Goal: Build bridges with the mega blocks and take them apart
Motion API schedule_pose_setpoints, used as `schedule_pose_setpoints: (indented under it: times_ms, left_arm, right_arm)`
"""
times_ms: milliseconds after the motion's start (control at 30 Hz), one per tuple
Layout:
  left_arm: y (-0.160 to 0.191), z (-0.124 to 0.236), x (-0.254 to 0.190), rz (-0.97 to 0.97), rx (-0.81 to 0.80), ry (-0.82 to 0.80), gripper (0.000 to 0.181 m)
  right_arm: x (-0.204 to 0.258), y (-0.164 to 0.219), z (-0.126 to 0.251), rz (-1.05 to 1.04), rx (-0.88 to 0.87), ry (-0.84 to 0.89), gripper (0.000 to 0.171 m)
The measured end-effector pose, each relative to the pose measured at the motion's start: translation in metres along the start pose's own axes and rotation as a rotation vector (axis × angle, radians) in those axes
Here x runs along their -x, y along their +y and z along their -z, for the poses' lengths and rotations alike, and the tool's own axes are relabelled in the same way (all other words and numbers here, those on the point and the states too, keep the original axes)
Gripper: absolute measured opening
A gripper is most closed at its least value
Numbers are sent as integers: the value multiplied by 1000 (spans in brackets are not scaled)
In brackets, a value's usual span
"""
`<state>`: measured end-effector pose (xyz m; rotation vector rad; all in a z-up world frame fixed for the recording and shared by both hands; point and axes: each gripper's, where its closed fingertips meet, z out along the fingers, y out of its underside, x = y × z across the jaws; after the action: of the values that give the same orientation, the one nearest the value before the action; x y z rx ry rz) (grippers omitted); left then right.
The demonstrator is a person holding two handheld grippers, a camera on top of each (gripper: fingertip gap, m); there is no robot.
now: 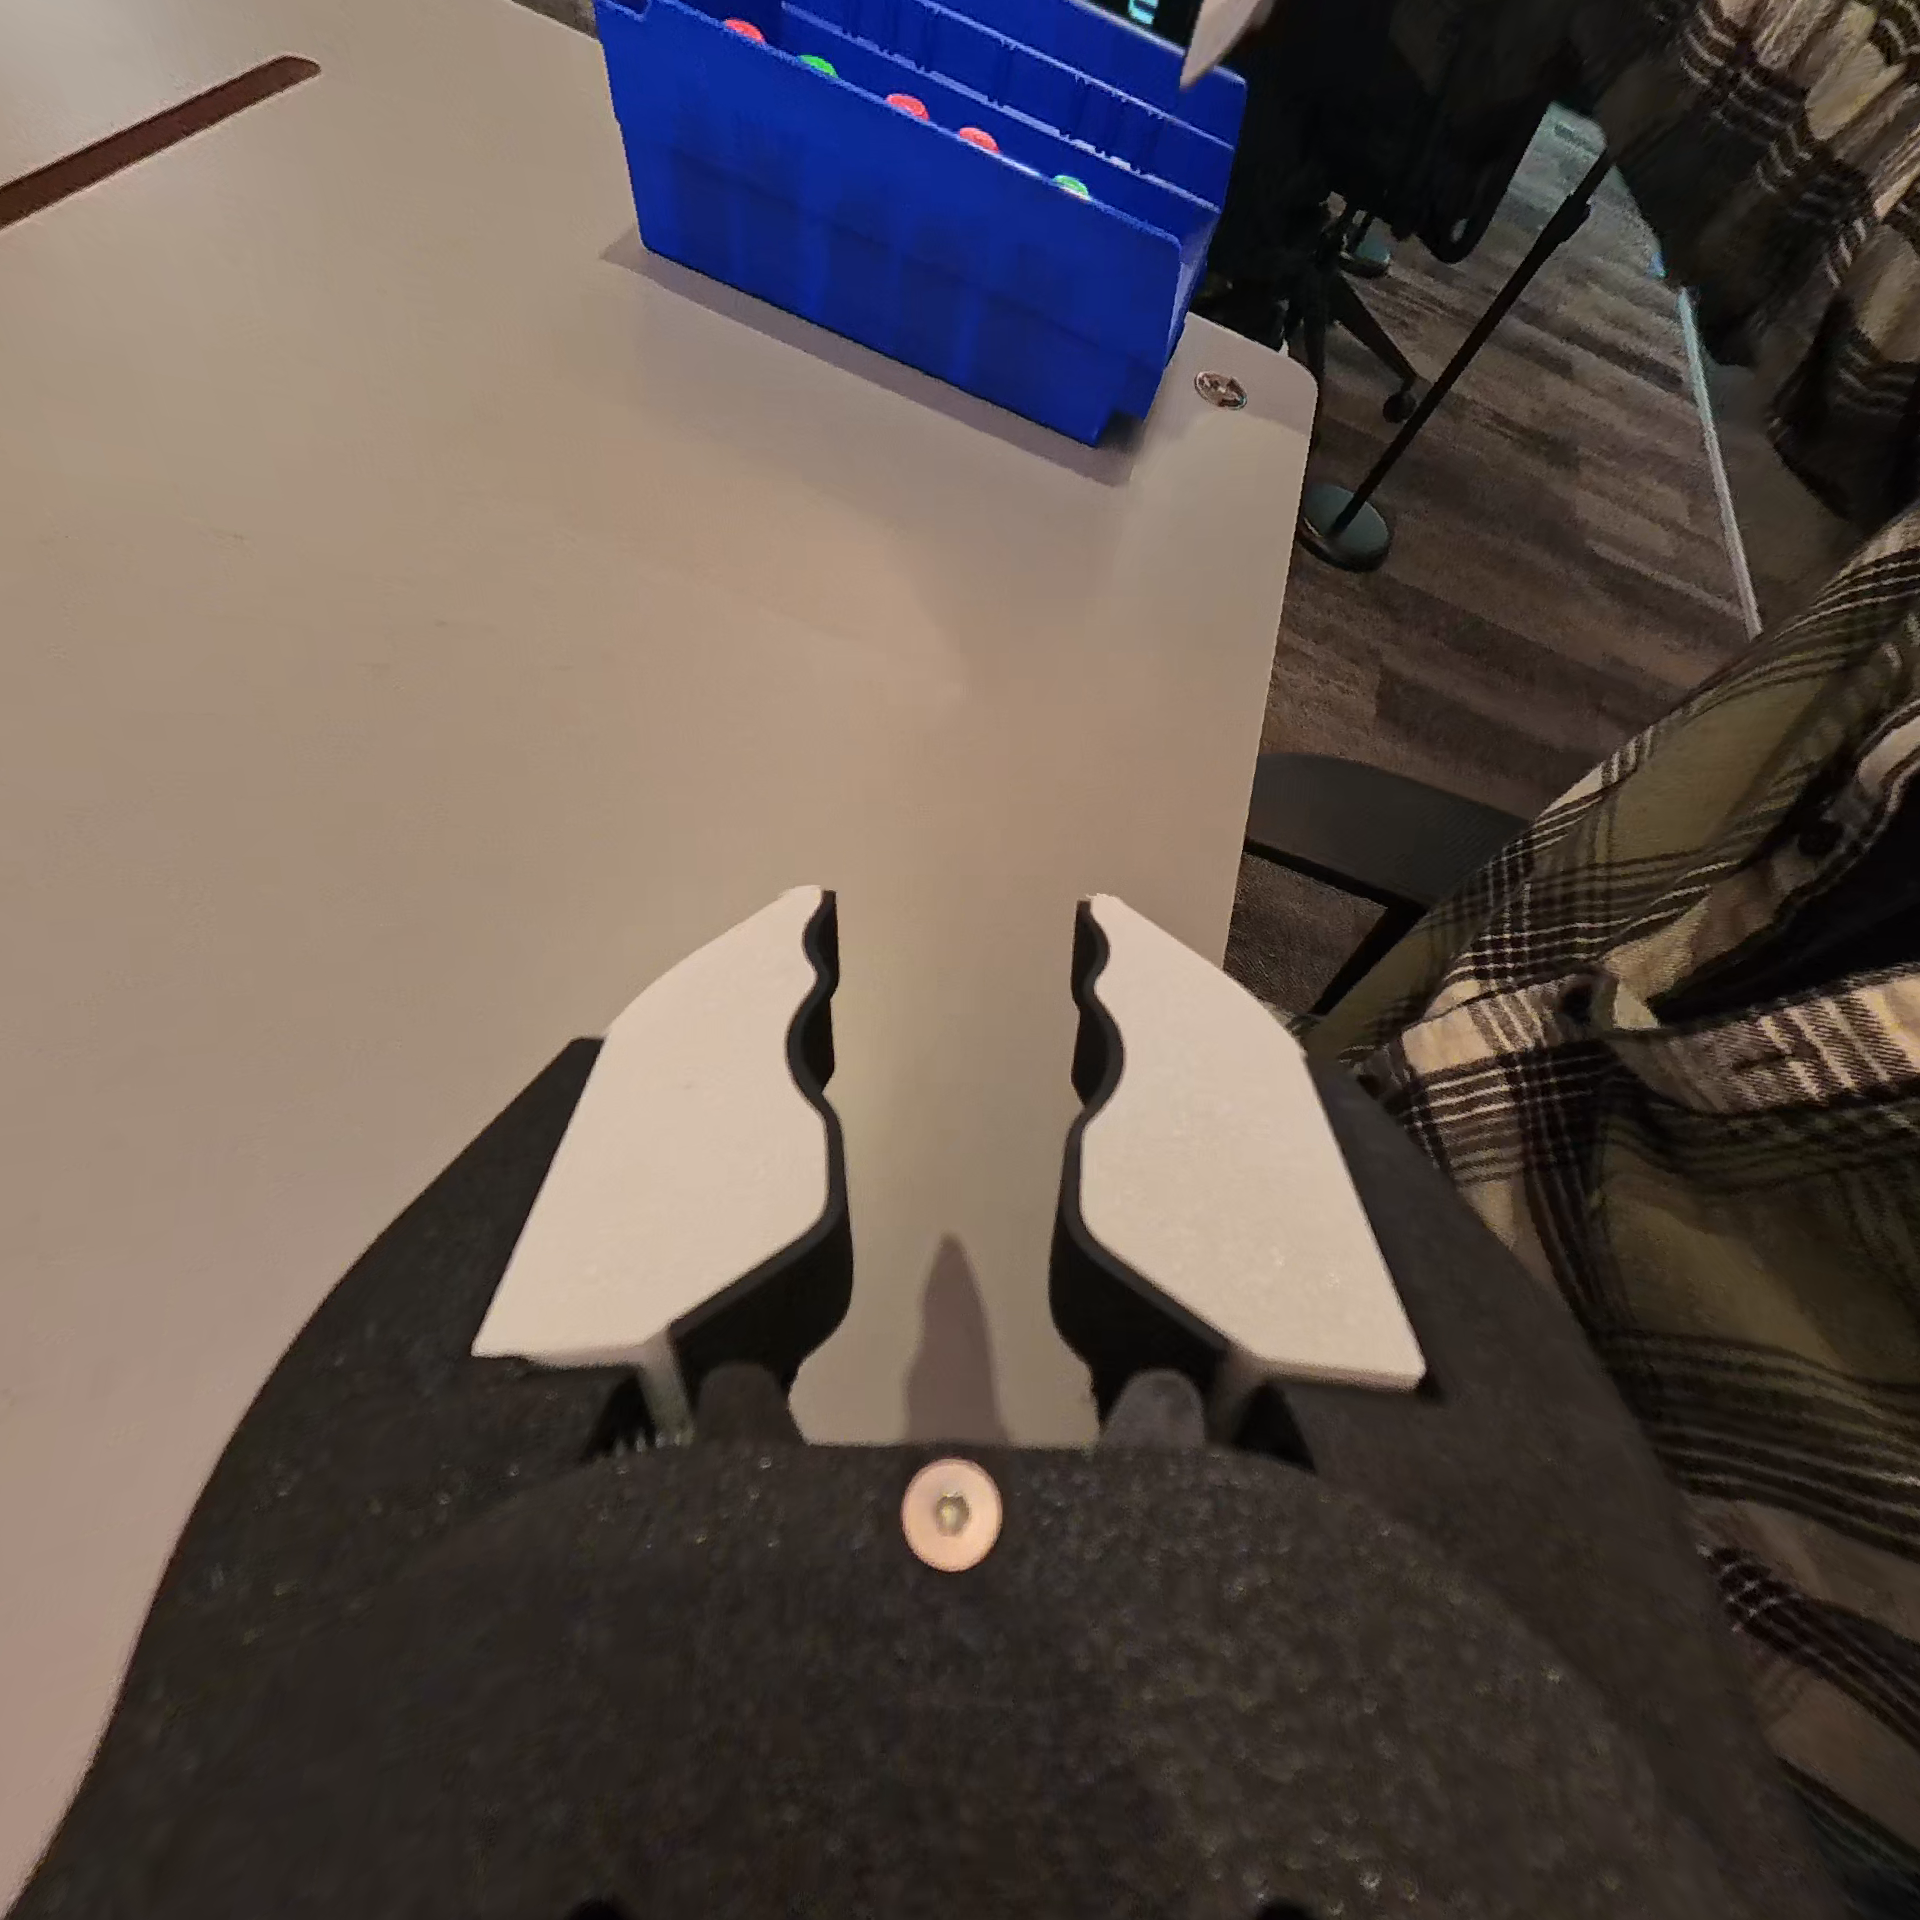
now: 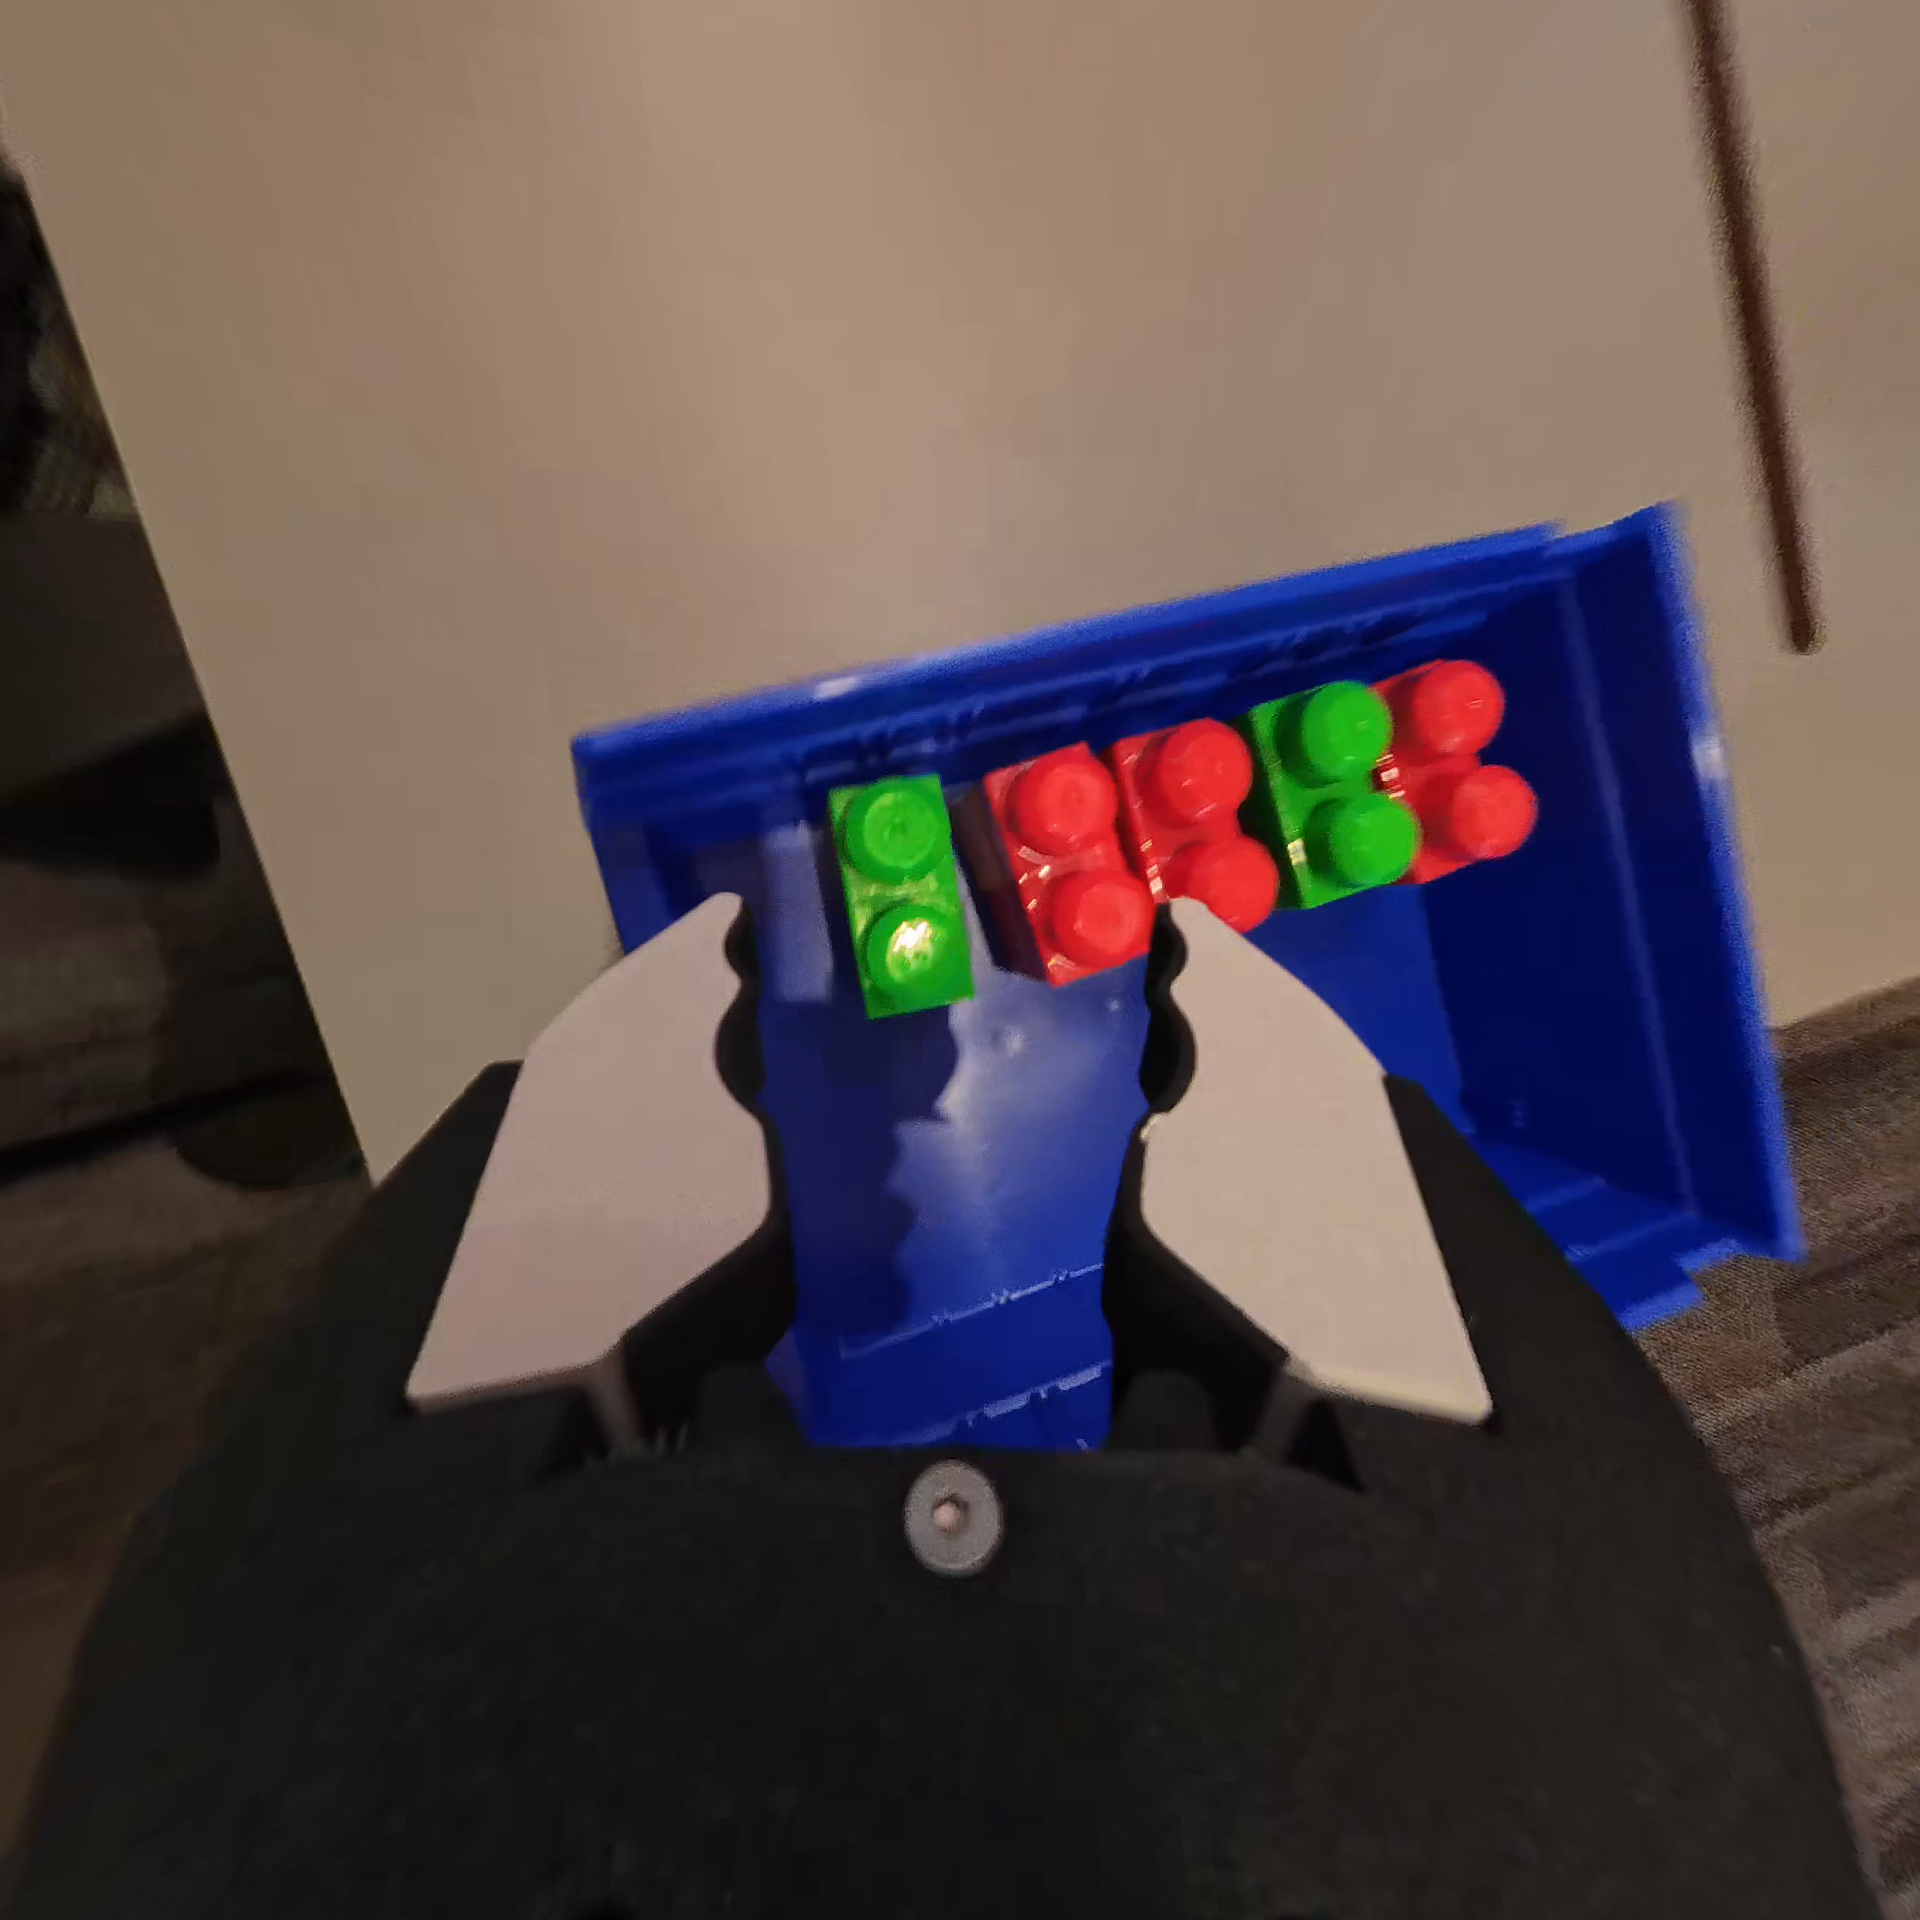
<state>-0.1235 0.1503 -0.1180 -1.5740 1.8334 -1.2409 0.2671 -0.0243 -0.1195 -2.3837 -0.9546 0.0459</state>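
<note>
Meanwhile, the blue bin (image 2: 1621,935) sat at a corner of the pale table (image 1: 416,623), and everything else lay in relation to it. Inside the bin, against its far wall, five mega blocks stood in a row with studs up: a green block (image 2: 906,896) at the left end, then a red block (image 2: 1070,878) touching a second red block (image 2: 1200,821), then another green block (image 2: 1340,795) and a third red block (image 2: 1460,764) at the right end. A small gap parted the left green block from its red neighbour.

The right gripper (image 2: 951,920) hung over the bin's open top with its jaws spread and nothing between them, its fingertips just short of the row of blocks.

The left gripper (image 1: 954,904) was well apart from the bin, over bare table, its jaws likewise spread and empty. From its view only the studs of some blocks showed above the bin's rim. A person's plaid sleeve (image 1: 1662,1091) lay off the table's edge, to the right of the bin.
</note>
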Motion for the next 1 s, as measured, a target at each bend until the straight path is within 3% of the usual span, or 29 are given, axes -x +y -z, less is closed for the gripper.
schedule_pose_setpoints:
  times_ms: [33, 267, 333, 400, 500, 733, 767, 800, 867, 1000]
  left_arm:
    - [1, 2, 1, 0, -7, -2, 43]
    - [9, 21, 15, 47, -90, -26, 43]
    - [12, 28, 19, 58, -115, -35, 43]
    - [16, 36, 25, 73, -133, -47, 45]
    - [25, 48, 32, 96, -160, -60, 49]
    - [33, 100, 60, 98, -257, -198, 54]
    - [34, 111, 63, 93, -272, -213, 48]
    - [35, 121, 61, 73, -279, -202, 25]
    - [37, 144, 65, 54, -302, -234, 22]
    - [50, 194, 87, 70, -317, -357, 39]
  right_arm:
    - [-2, -12, 8, -25, -48, 33, 72]
    - [-5, -97, 41, -246, -373, 332, 98]
    - [6, -119, 35, -329, -476, 332, 105]
    - [17, -136, 22, -418, -544, 318, 124]
    - [33, -160, -3, -496, -637, 281, 133]
    - [67, -209, -72, -489, -682, 234, 132]
    - [70, -216, -78, -493, -693, 228, 132]
    - [73, -222, -83, -498, -703, 218, 131]
    - [75, -233, -92, -508, -715, 206, 130]
    - [73, -248, -106, -541, -725, 195, 127]
